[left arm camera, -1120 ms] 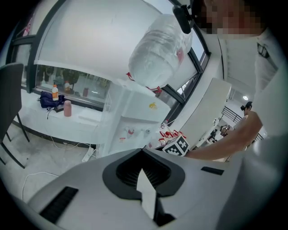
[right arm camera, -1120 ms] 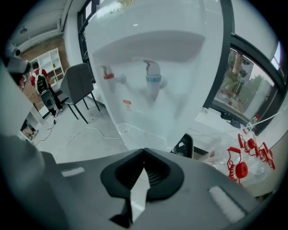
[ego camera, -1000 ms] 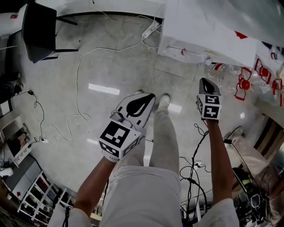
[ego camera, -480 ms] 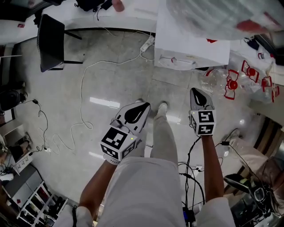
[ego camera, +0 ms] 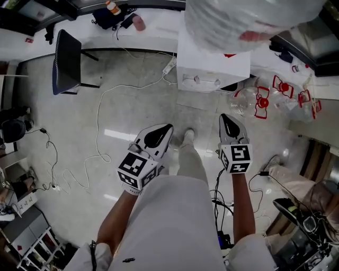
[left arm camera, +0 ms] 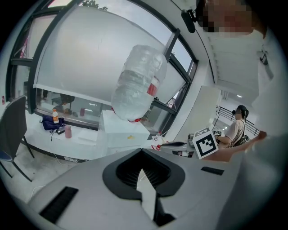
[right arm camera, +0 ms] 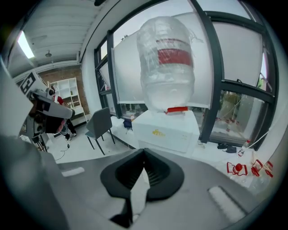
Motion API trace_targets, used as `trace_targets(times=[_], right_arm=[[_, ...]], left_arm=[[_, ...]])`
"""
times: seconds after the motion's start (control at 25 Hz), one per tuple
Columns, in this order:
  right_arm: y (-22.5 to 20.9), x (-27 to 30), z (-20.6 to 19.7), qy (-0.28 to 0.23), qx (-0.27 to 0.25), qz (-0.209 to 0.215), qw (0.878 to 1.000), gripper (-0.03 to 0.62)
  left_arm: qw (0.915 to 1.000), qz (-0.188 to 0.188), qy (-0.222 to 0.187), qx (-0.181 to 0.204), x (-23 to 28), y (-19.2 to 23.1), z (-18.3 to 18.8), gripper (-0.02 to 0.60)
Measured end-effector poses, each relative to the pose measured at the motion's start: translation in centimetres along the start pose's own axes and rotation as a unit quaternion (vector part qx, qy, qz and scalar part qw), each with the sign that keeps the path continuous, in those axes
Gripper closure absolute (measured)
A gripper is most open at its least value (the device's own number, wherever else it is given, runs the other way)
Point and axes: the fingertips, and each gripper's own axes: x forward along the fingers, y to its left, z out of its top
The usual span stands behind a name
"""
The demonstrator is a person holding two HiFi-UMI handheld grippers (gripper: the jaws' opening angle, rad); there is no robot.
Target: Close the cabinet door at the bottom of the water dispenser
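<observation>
Head view: water dispenser (ego camera: 213, 68) beyond left gripper (ego camera: 167, 127), right gripper (ego camera: 224, 117)

Ahead on your left, 1 dark chair (ego camera: 66, 61) stands on the grey floor (ego camera: 132, 87) beside the white counter (ego camera: 156, 32). The counter holds a dark bag (ego camera: 106, 17), an orange-capped bottle (ego camera: 109, 7) and a pink cup (ego camera: 139, 22). A white power strip (ego camera: 169, 66) lies under the counter edge with a white cable (ego camera: 98, 122) looping leftward. On your right sit a clear jug (ego camera: 241, 99) and red carriers (ego camera: 282, 86).

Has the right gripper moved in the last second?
Yes, slightly: judged against the red handle on the floor, the right gripper has drawn back toward the person.
</observation>
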Motion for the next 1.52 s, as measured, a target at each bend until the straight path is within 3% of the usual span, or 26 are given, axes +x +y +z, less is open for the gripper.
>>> trace_targets(times=[0.88,1.52], right_arm=[[4.7,-12.9,10.1,-0.121,-0.014,-0.029,0.992,0.583],[7.8,-13.9,12.4,-0.158,-0.007,-0.012,0.987,0.583]], left_arm=[[0.9957,-0.032,-0.074,0.044,-6.4,-4.8,5.7,0.577],[0.9932,-0.021,-0.101,0.054,-8.4,-4.1,7.2,0.577]])
